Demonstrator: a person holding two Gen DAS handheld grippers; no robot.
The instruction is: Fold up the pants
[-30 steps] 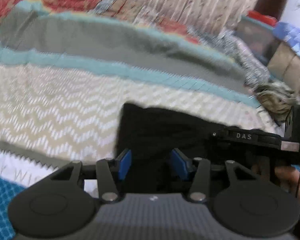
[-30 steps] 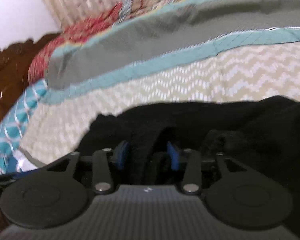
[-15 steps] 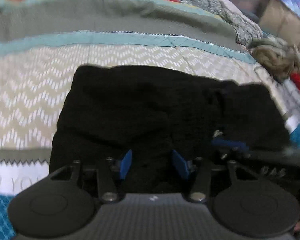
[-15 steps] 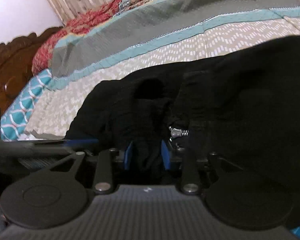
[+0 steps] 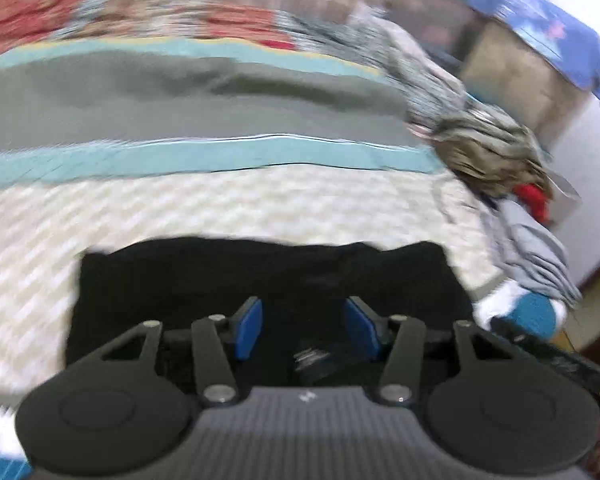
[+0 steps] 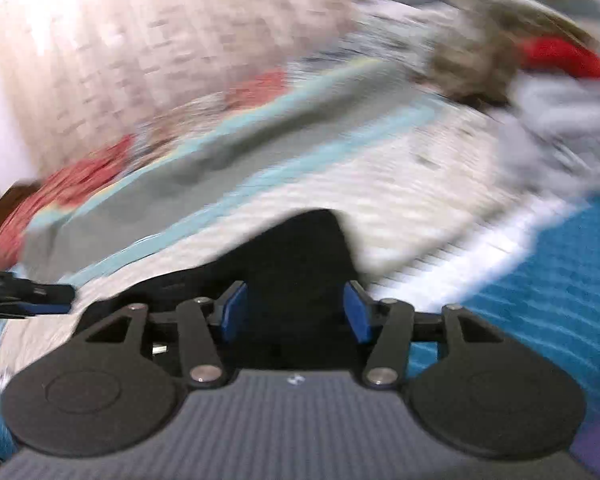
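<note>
Item: black pants [image 5: 268,280], folded compact on the bed [image 5: 220,208], near its blue edge. We judge them soft, limp, light; best pinched at a folded corner. Left claw [image 5: 302,330] and right claw [image 6: 294,312]: both wide, empty, over the pants.

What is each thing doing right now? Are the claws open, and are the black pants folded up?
Left claw: open, blue pads apart, nothing pinched.
Right claw: open, pads apart, nothing pinched.
Black pants: lying on the bed in a compact, roughly rectangular bundle, apparently folded.
Bedspread: spread flat under the pants.
Heap of clothes: crumpled at the bed's edge, unfolded.
</note>
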